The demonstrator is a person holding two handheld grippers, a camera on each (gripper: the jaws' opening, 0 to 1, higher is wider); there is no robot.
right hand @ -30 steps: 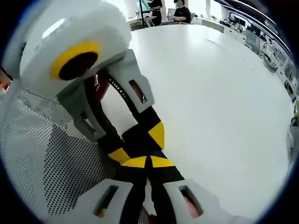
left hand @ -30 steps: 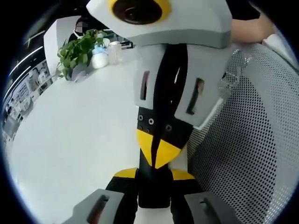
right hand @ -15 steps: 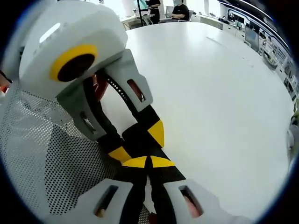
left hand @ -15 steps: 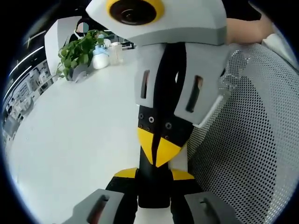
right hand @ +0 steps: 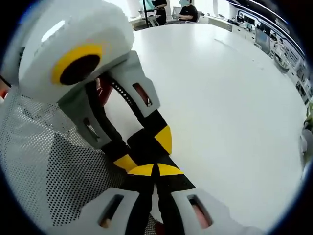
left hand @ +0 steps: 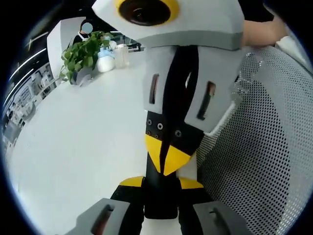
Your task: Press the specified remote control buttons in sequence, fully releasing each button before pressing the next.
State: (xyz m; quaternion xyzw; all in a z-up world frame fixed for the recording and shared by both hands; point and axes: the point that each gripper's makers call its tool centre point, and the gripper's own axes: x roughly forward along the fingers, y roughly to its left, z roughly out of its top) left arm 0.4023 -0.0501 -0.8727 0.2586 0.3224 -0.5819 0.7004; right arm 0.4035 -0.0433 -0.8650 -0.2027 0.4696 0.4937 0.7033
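In the left gripper view my left gripper (left hand: 160, 183) is shut on a narrow black slab (left hand: 160, 200), seemingly the remote control seen edge-on; no buttons show. My right gripper (left hand: 165, 159) comes down from the top, shut, its yellow tips resting against the slab's upper end. In the right gripper view my right gripper (right hand: 156, 170) rises from the bottom, jaws together, touching the black slab (right hand: 143, 146) that the left gripper (right hand: 145, 150) holds between its yellow tips from the upper left.
A white table (left hand: 73, 142) spreads under both grippers. A white mesh surface (left hand: 264, 147), like a chair back, stands close beside them (right hand: 54, 166). A potted plant (left hand: 80, 54) and bottles sit at the table's far end. People sit far off (right hand: 188, 12).
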